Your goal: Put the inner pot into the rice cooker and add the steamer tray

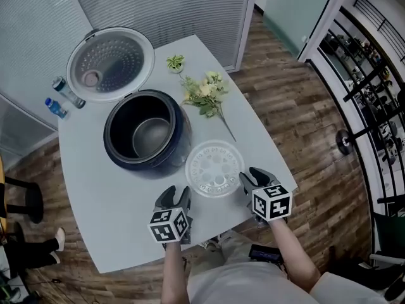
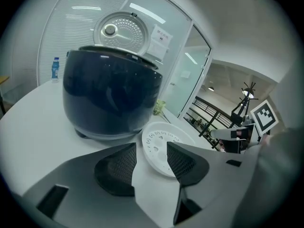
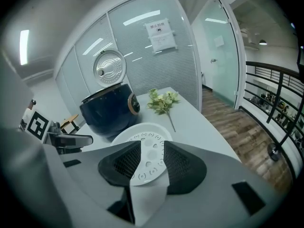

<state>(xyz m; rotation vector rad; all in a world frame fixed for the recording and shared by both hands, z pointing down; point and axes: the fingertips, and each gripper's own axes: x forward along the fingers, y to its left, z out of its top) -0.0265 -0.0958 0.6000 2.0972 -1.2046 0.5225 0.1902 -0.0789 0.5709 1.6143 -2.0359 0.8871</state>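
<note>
Since the round, white, perforated plastic steamer tray (image 1: 215, 168) lies flat on the pale grey table (image 1: 95, 189), at 4 o'clock from the dark blue rice cooker (image 1: 147, 132) and just beside it, it is the thing to be picked up. A grey metal inner pot (image 1: 152, 137) appears to sit inside the cooker already, under the open round lid (image 1: 111, 64) at 11 o'clock.

The left gripper (image 2: 149, 160) hangs near the tray's 8 o'clock edge and the right gripper (image 3: 148, 163) near its 4 o'clock edge. Both have their jaws spread with nothing clamped; the tray shows beyond the gap in each gripper view, untouched.

The tray looks thin, light and fairly stiff, though a shallow plastic disc may flex or skid on the smooth tabletop. Its raised rim seems the best hold: a pinch at opposite edges, one gripper per side, should keep it level. A one-sided grip would likely let it tilt. The green and yellow flower sprig (image 1: 205, 94) at the tray's 12 o'clock lies clear of it.
</note>
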